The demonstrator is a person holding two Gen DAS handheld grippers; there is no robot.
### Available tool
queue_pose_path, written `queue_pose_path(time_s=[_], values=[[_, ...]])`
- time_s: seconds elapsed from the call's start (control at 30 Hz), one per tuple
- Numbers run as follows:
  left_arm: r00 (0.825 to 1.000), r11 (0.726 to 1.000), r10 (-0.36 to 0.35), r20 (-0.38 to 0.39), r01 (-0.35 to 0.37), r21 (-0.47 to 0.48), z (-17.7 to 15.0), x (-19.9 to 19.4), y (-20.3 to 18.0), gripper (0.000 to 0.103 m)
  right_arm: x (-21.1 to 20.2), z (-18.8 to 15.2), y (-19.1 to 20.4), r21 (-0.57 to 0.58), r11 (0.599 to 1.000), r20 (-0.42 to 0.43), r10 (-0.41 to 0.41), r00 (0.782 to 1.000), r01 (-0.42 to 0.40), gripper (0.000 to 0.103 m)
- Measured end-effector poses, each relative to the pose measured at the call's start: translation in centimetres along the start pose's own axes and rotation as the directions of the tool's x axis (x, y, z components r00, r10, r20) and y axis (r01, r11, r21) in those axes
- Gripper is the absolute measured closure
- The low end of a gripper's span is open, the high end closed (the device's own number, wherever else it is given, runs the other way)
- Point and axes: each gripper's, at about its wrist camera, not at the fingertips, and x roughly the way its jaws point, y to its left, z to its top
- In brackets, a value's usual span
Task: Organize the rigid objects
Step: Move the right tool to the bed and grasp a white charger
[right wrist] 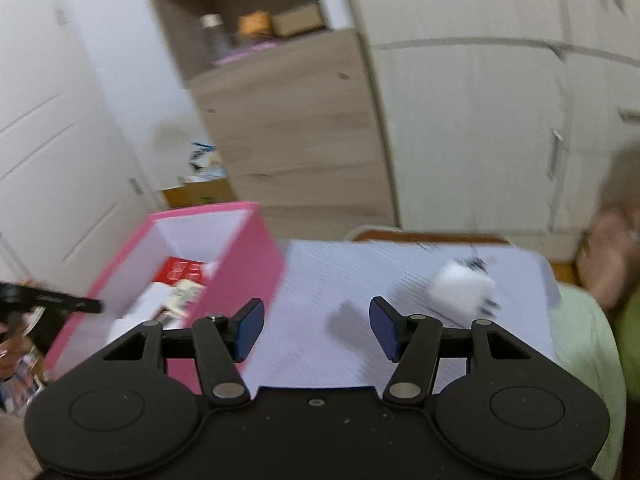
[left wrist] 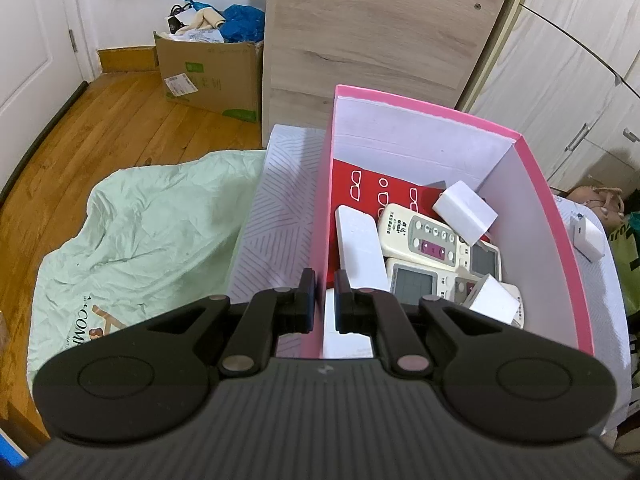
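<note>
A pink box (left wrist: 560, 240) stands on a striped white cloth (left wrist: 276, 216). Inside lie a white flat remote (left wrist: 358, 246), a beige air-conditioner remote (left wrist: 420, 236), two remotes with grey screens (left wrist: 412, 282), white blocks (left wrist: 464, 206) and a red card (left wrist: 380, 188). My left gripper (left wrist: 325, 280) is shut on the box's left wall, one finger on each side. A white adapter (left wrist: 588, 236) lies outside the box at the right. In the blurred right wrist view, my right gripper (right wrist: 317, 320) is open and empty over the cloth (right wrist: 360, 280), between the pink box (right wrist: 240, 264) and a white cube (right wrist: 460, 292).
A mint-green sheet (left wrist: 140, 232) covers the surface left of the cloth. A cardboard box (left wrist: 212, 76) full of bags stands on the wooden floor. A wooden panel (left wrist: 372, 40) and white cupboards (left wrist: 560, 60) stand behind. Clothing (left wrist: 624, 248) lies at the far right.
</note>
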Motion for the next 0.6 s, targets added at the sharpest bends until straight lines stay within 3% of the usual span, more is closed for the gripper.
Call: queue_pose_path(time_s=[0.43,0.6], values=[[1.000,1.000,0.019,0.002,-0.019,0.023,0.2,0.0,-0.7,0.096,7.6,0.1,-7.0,0.207,0.953,-0.085,-0.209,0.974,0.223,0.038],[1.000,1.000,0.015,0.001,-0.015,0.004,0.3,-0.1,-0.7,0.096,9.5,0.7,-6.8,0.164,0.945,-0.061,-0.276,0.959,0.283,0.036]])
